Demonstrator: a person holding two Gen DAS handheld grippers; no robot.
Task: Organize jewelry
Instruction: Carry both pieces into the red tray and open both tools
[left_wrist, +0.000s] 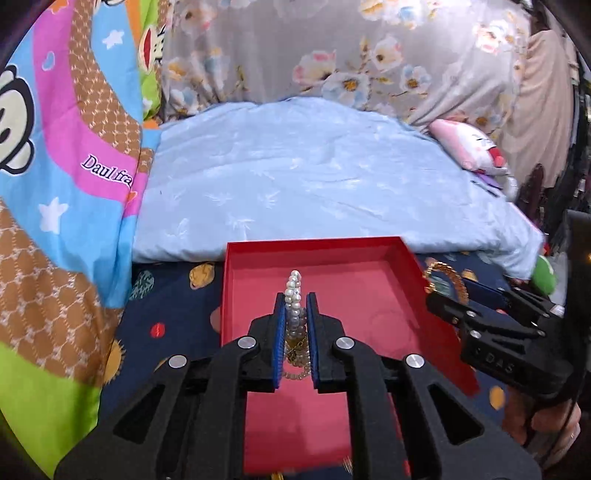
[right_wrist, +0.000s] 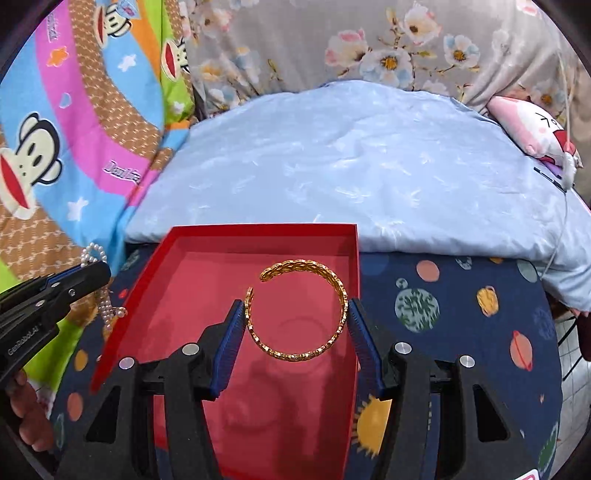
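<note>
Left wrist view: the left gripper (left_wrist: 295, 314) is pinched together on a pearl bracelet (left_wrist: 294, 291), whose beads stand up between the blue pads (left_wrist: 280, 332) while a gold-toned strand hangs below. It is held above the floor of the red box (left_wrist: 369, 295), probably so that it can be let down inside without dragging over the rim. At the right, the right gripper (left_wrist: 454, 291) reaches over the box's right wall with the gold bangle (left_wrist: 445, 275), so both pieces are aimed at the same container.

Right wrist view: the right gripper (right_wrist: 297, 314) has its fingers spread fairly wide, yet each pad touches a side of the gold bangle (right_wrist: 299, 314), so it is clamped on the open cuff across its width (a light hold, I judge, since the gap in the ring faces far-left and squeezing would bend it). The bangle hangs over the red box (right_wrist: 177, 280), not yet resting on its floor as far as I can tell. At the far left, the left gripper (right_wrist: 74, 277) shows with pearls (right_wrist: 92, 254) above it.

The box sits on a navy planet-print sheet (right_wrist: 461, 314), soft and a little uneven. Beyond lies a pale blue quilt (right_wrist: 351, 166), a cartoon monkey blanket (right_wrist: 55, 147) at left, floral fabric (right_wrist: 369, 44) at the back, and a pink plush toy (right_wrist: 532, 129) far right.
</note>
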